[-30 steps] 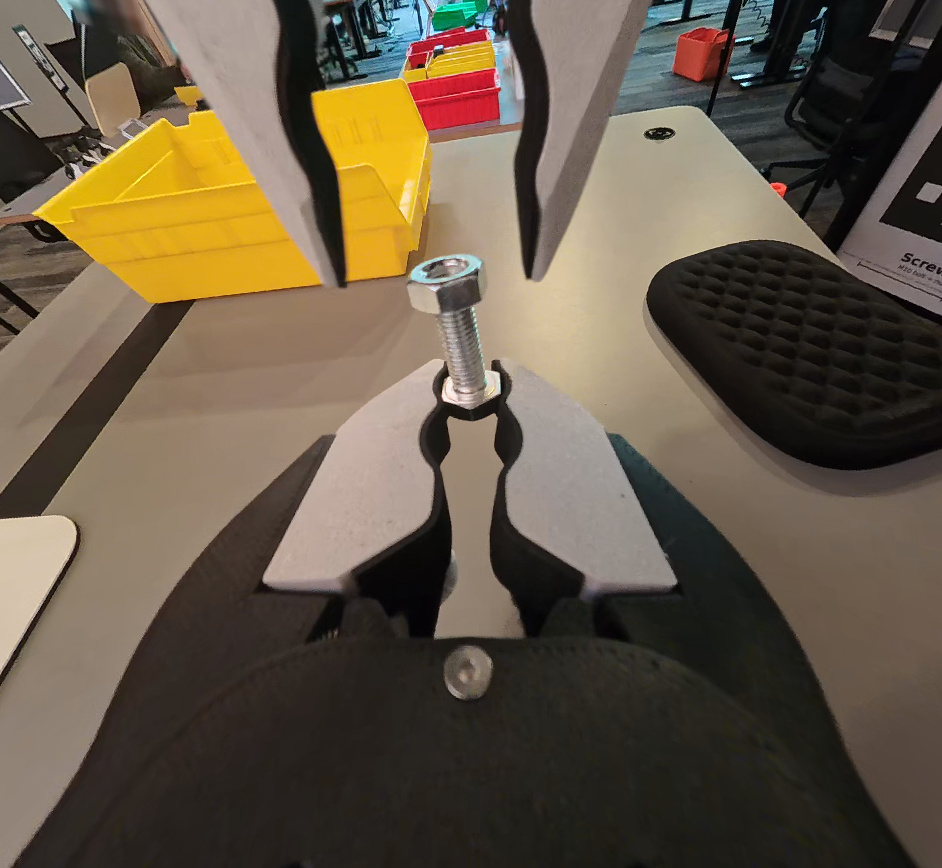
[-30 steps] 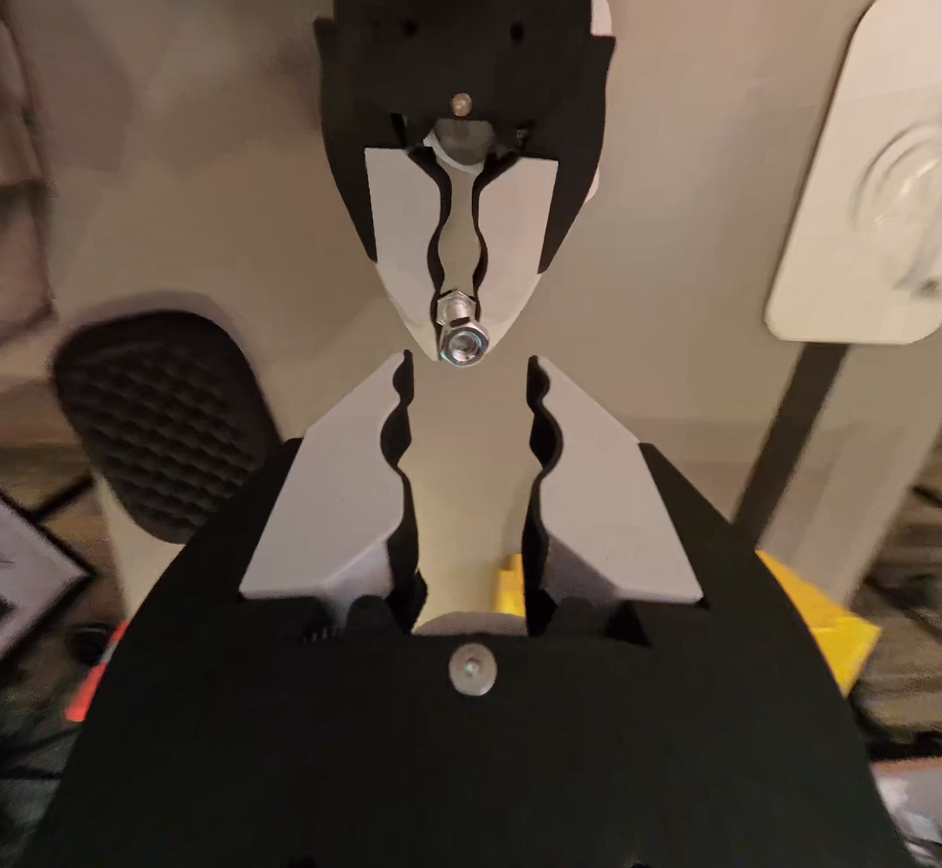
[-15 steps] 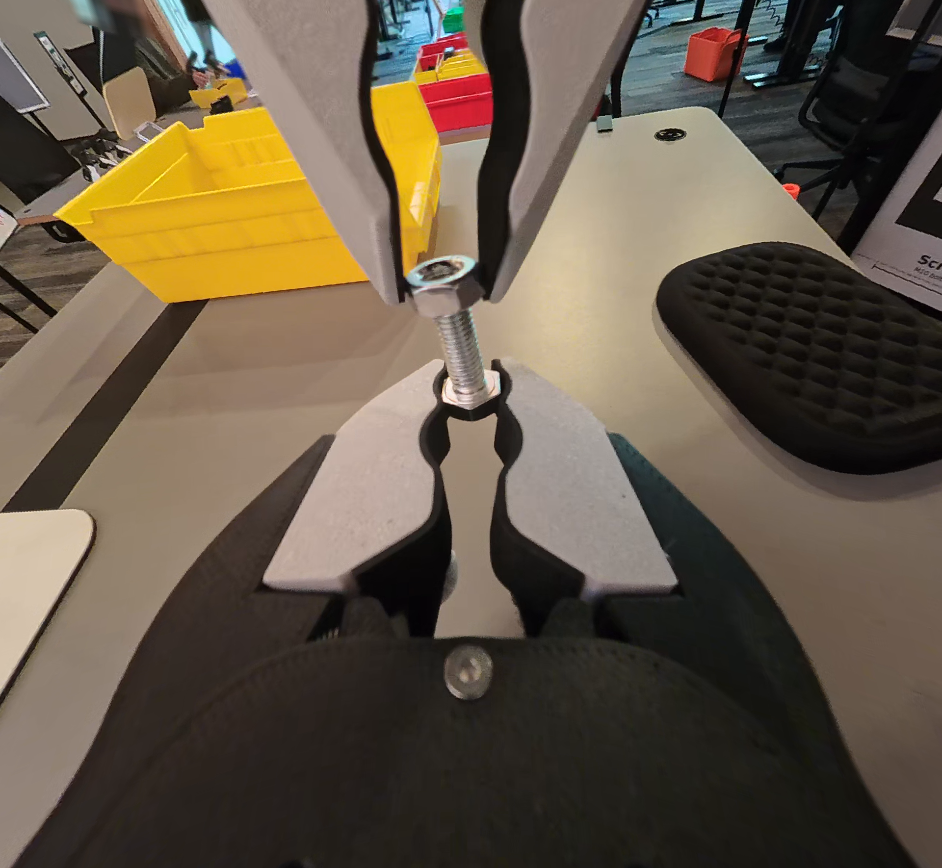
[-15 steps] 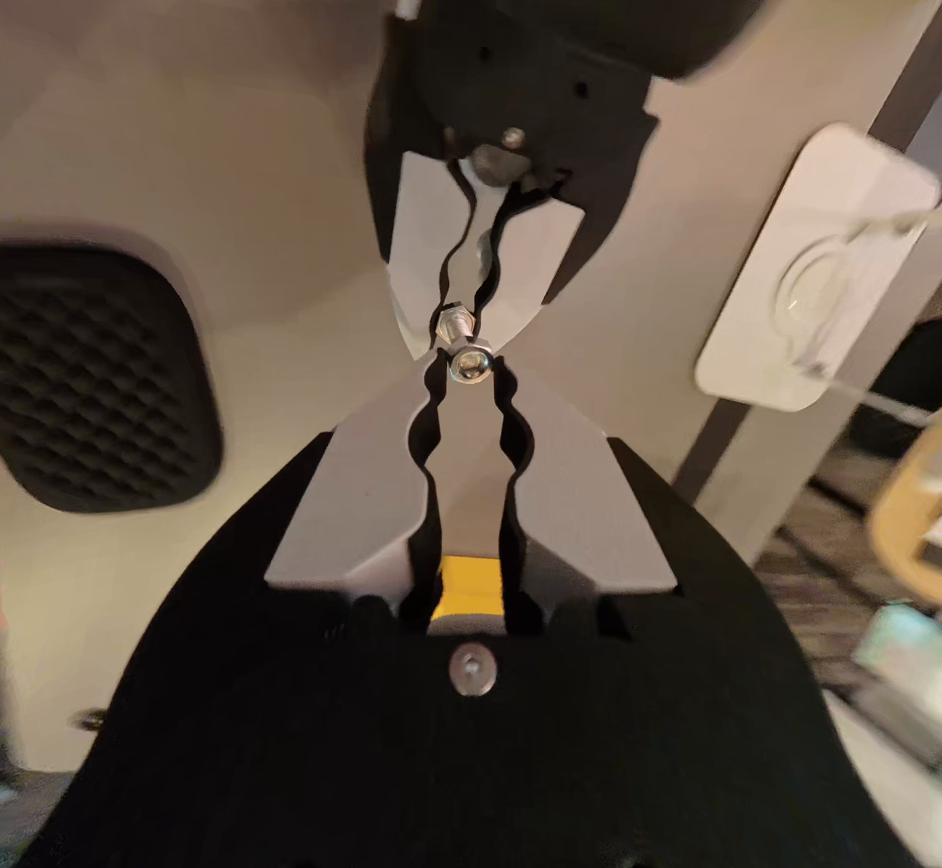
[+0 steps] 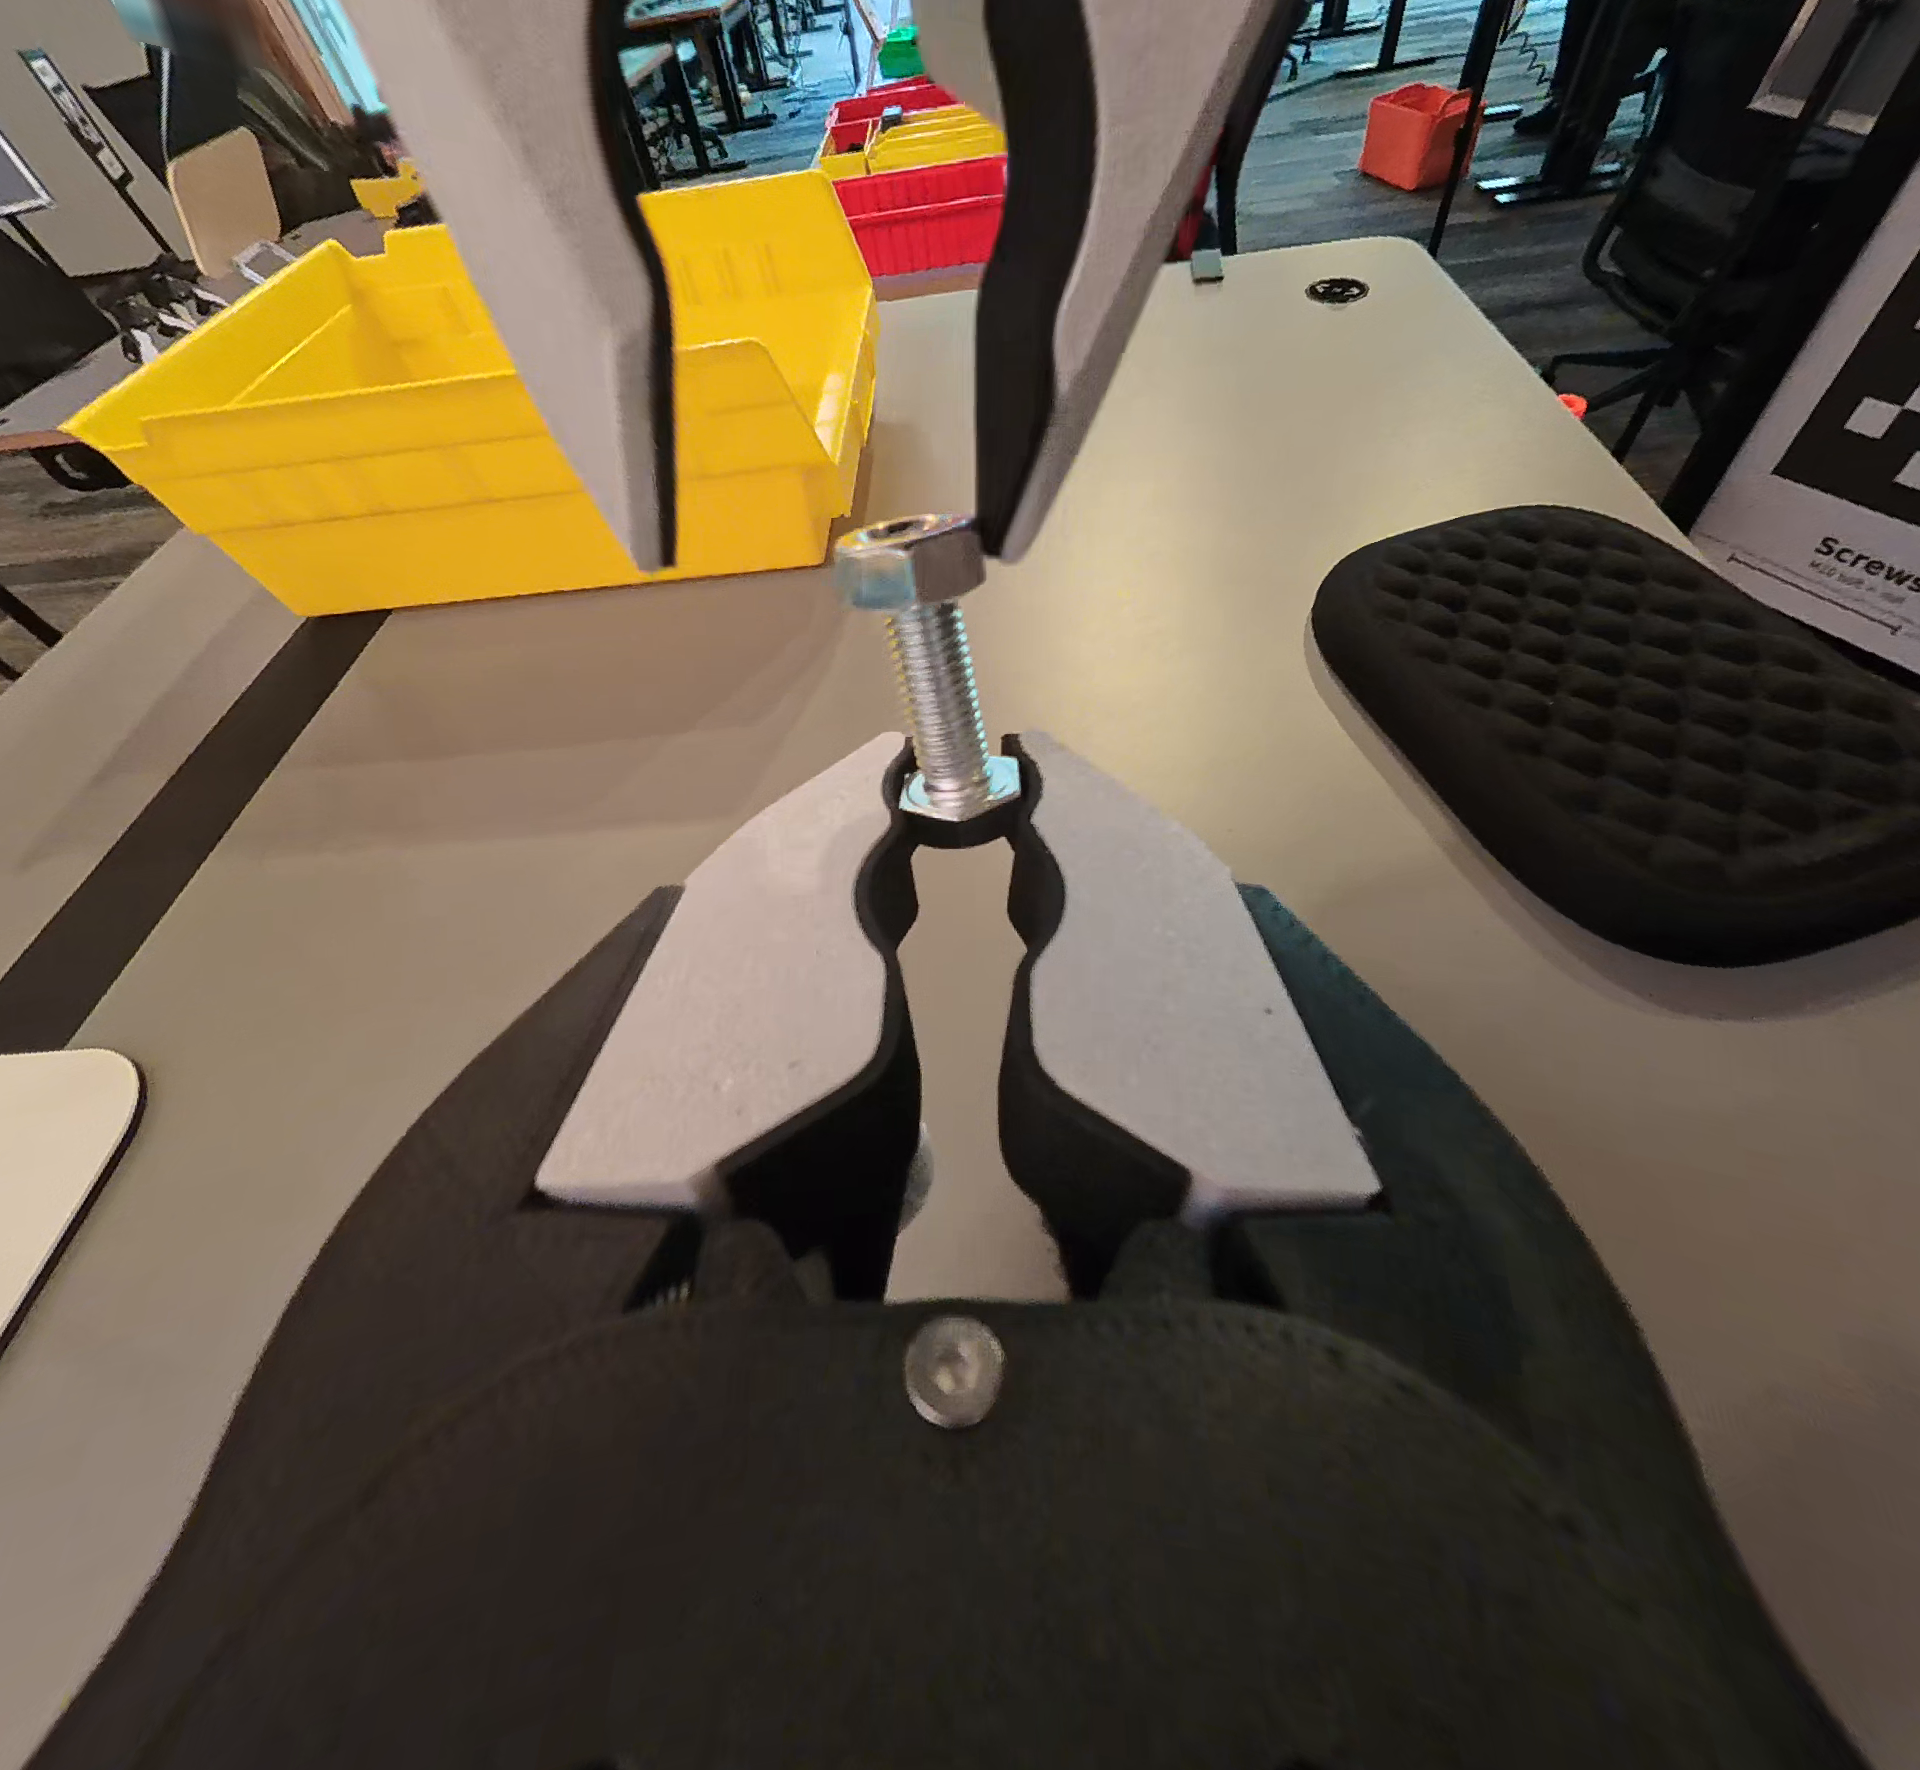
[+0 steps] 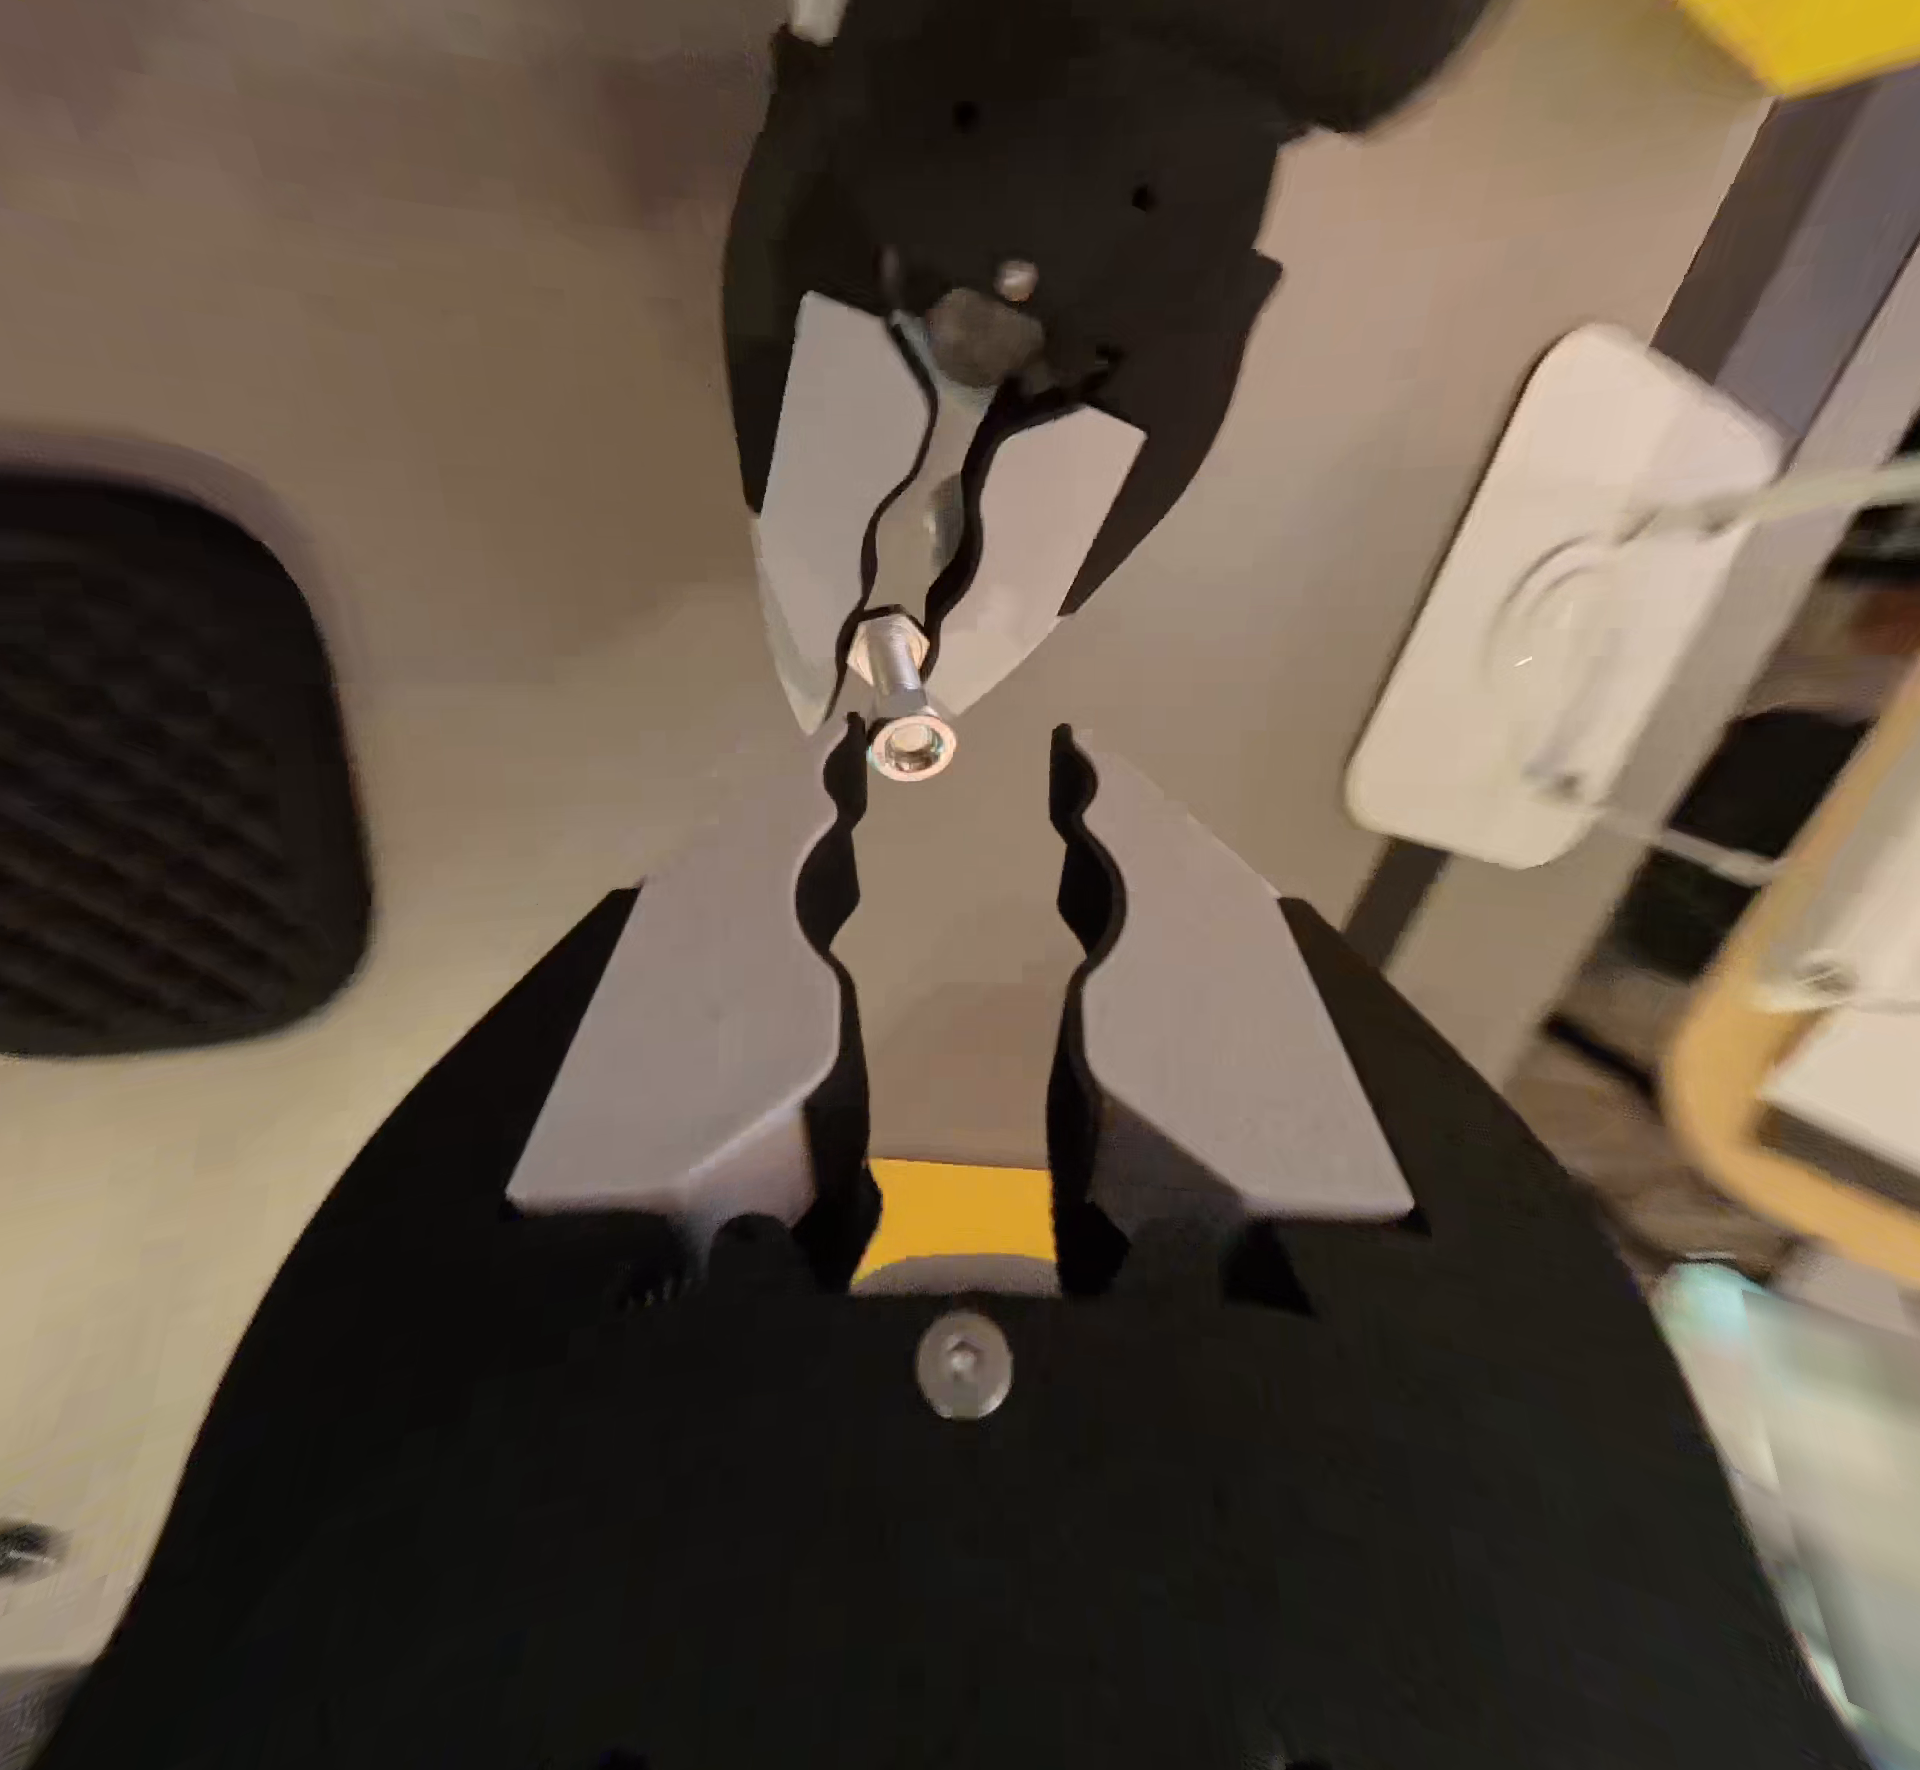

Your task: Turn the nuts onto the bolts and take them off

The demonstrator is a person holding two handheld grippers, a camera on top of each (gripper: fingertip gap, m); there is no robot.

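Left gripper clamped on hex nut, w/ bolt upright. Right gripper fingers apart around bolt head.

left gripper clamped on the nut, bolt sticking up out of it, right gripper spread wide above the bolt head, one fingertip touching it, yellow bin ahead-left, black pad off right
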